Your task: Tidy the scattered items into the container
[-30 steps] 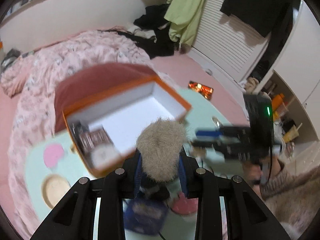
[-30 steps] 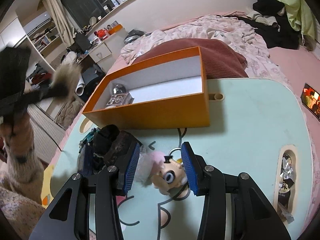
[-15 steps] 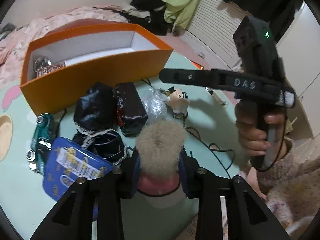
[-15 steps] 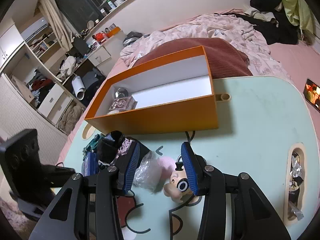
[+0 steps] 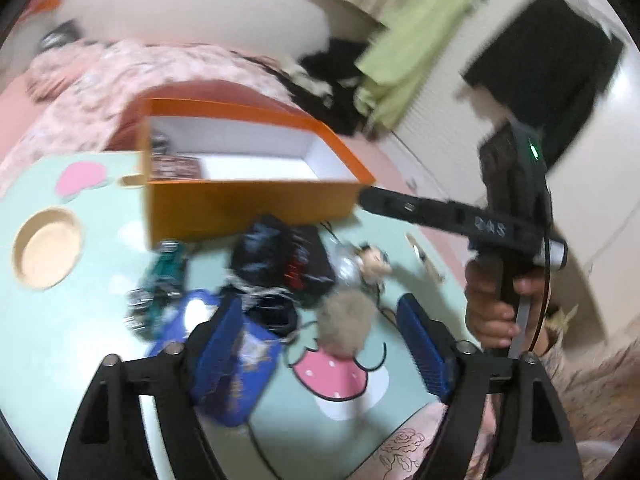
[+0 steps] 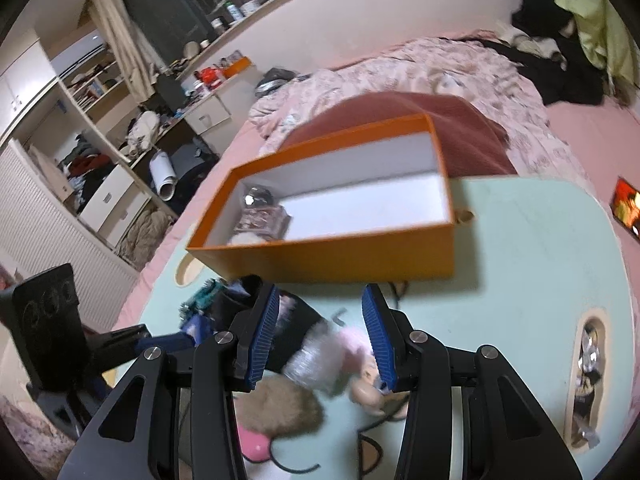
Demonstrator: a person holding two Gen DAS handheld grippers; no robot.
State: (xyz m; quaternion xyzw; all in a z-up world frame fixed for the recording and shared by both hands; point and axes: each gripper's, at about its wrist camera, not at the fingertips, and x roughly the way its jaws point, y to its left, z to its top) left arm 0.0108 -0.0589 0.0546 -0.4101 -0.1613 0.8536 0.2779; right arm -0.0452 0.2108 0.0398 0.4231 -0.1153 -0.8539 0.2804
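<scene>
While its jaws are opening, the left gripper (image 5: pixel 320 336) in the left wrist view stands wide over the pale green cartoon-printed surface (image 5: pixel 80 320), with the round beige fur pom-pom (image 5: pixel 345 325) between the blue pads but touched by neither. Beyond it lie a blue printed tin (image 5: pixel 236 364), a green toy car (image 5: pixel 160 284), black glossy pouches (image 5: pixel 280 260) and a small cartoon figurine (image 5: pixel 374 264). The rectangular orange cardboard box with white lining (image 5: pixel 248 200) stands further back on the surface. At right, a hand (image 5: pixel 490 304) holds the right gripper's handle.

In the right wrist view, the right gripper (image 6: pixel 320 338) stands at a middling width, hovering with nothing pressed between its pads. Below it lie the pom-pom (image 6: pixel 280 408), a crumpled clear plastic wrap (image 6: pixel 316 360) and the figurine (image 6: pixel 366 384). The orange box (image 6: pixel 344 256) sits beyond, holding a few small items at its left end.
</scene>
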